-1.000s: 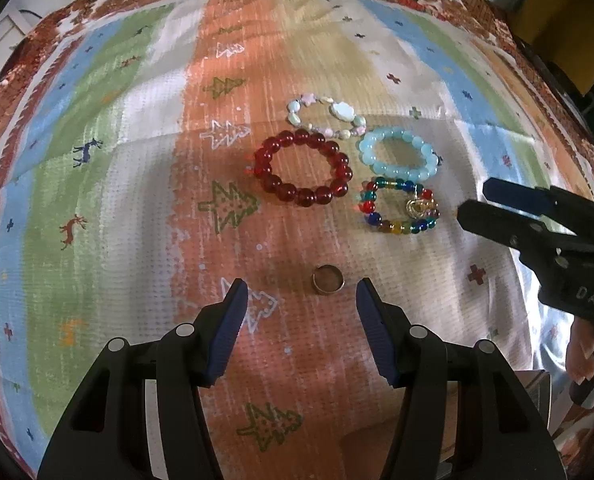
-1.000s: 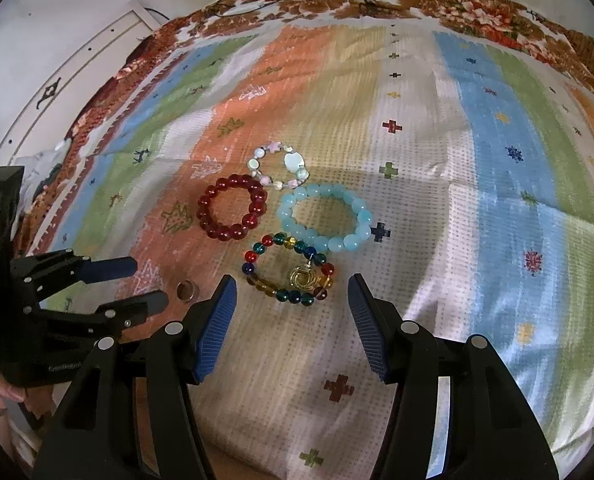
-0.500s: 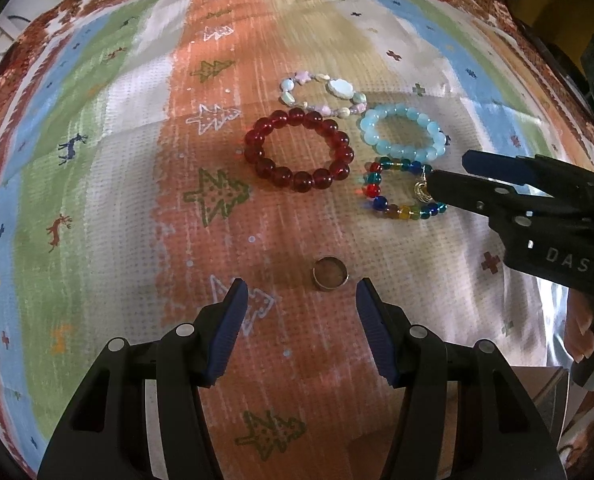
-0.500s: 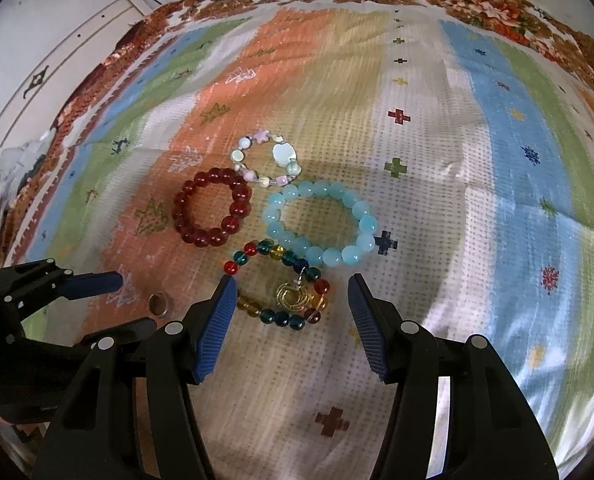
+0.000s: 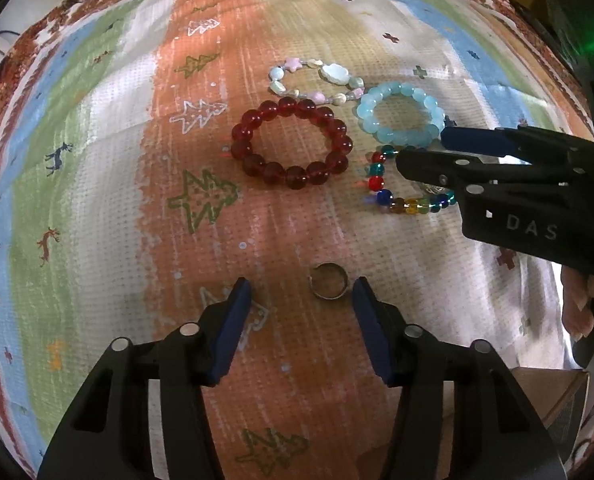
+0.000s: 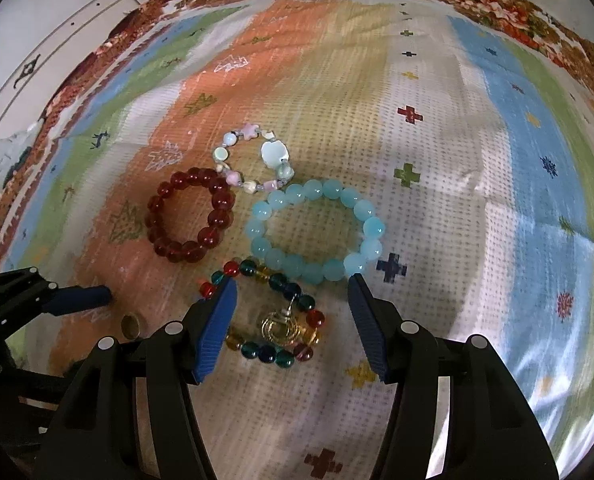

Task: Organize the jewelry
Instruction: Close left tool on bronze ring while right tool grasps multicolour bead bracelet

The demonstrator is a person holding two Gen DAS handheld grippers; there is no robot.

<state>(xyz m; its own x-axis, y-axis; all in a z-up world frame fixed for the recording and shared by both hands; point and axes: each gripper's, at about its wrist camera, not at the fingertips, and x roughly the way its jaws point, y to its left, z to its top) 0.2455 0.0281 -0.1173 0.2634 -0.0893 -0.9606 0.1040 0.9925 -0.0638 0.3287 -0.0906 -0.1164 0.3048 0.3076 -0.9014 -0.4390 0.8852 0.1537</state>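
Observation:
Several bracelets lie on a striped cloth: a dark red one (image 5: 291,143), a light blue one (image 5: 400,114), a pastel shell one (image 5: 317,80) and a multicolour one with a gold charm (image 6: 275,320). A small metal ring (image 5: 329,281) lies apart, nearer me. My left gripper (image 5: 302,300) is open and the ring lies between its fingertips, close to the right one. My right gripper (image 6: 292,300) is open, with its fingertips astride the multicolour bracelet; it shows in the left wrist view (image 5: 421,150) over that bracelet.
The patterned cloth (image 6: 437,152) covers the whole surface and has a floral border at the far edge. A cardboard box corner (image 5: 549,392) shows at the lower right of the left wrist view. A white wall (image 6: 37,40) stands at the left.
My right gripper has moved forward and down over the multicolour bracelet. My left gripper has closed in on the ring. Both stay open; the jewelry has not moved.

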